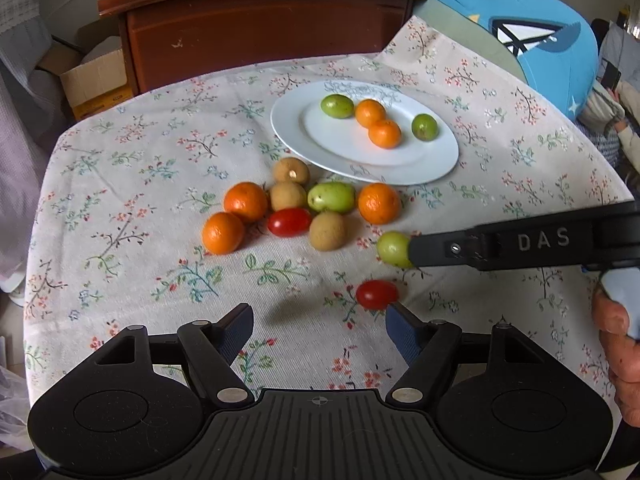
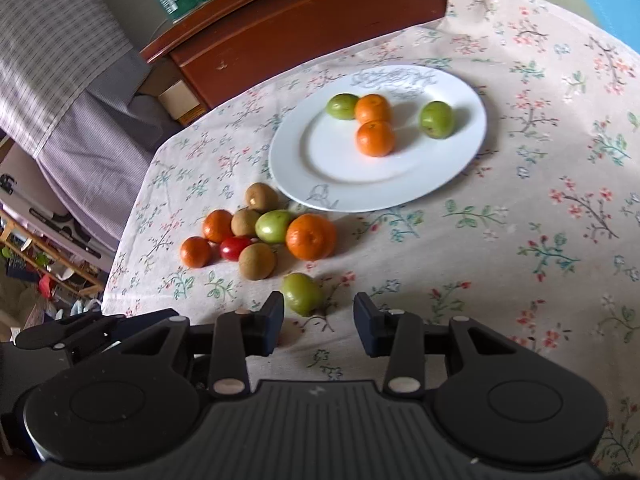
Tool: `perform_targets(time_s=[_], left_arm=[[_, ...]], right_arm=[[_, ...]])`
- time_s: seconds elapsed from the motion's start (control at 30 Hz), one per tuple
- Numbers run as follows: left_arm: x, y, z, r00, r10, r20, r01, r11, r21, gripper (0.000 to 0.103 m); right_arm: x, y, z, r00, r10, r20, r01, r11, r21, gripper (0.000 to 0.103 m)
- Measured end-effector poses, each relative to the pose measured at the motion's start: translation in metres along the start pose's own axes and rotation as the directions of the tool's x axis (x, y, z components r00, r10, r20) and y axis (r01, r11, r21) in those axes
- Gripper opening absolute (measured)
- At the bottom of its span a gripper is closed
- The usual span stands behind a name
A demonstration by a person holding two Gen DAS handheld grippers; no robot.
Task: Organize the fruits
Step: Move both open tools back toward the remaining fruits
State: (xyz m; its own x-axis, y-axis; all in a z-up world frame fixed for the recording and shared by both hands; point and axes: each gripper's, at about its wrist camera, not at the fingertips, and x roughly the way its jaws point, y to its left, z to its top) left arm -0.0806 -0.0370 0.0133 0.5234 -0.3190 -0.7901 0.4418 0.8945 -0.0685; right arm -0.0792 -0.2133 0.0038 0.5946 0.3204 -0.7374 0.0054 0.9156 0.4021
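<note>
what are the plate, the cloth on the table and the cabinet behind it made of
Plate: likely glazed ceramic, glossy white with a soft sheen and a faint grey printed pattern at the rim.
Tablecloth: woven fabric, matte, with visible weave and a small floral print, draping over the table edge.
Cabinet: looks like reddish-brown varnished wood, with small chips in the finish; it could be veneer.

- Oranges [image 1: 245, 201]: five in total. Two lie on the plate [image 1: 400, 168] in the upper middle of the frame, three on the cloth in the middle.
- Green fruits [image 1: 331, 197]: four. Two on the plate, two on the cloth.
- Brown fruits [image 1: 328, 230]: three, in the middle group.
- Red tomatoes [image 1: 289, 222]: two, one in the group and one lower, right of centre.
- Plates: one.
- Grippers [image 1: 320, 330]: two.
</note>
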Motion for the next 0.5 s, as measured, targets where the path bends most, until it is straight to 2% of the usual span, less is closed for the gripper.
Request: perform_targets(time_s=[0.43,0.5], left_arm=[[0.008,-0.016,-0.003,0.999,-0.042,0.034,0.04,0.997,0.062,0.07],[0.01,-0.017,-0.003,0.998,-0.052,0.038,0.05,0.997,0.064,0.065]], right_arm=[[0.017,0.011,0.002,1.0,-0.009,-0.003,0.008,0.998,-0.07,0.04],[0.018,0.011,0.002,1.0,-0.011,0.001,0.011,0.997,-0.078,0.04]])
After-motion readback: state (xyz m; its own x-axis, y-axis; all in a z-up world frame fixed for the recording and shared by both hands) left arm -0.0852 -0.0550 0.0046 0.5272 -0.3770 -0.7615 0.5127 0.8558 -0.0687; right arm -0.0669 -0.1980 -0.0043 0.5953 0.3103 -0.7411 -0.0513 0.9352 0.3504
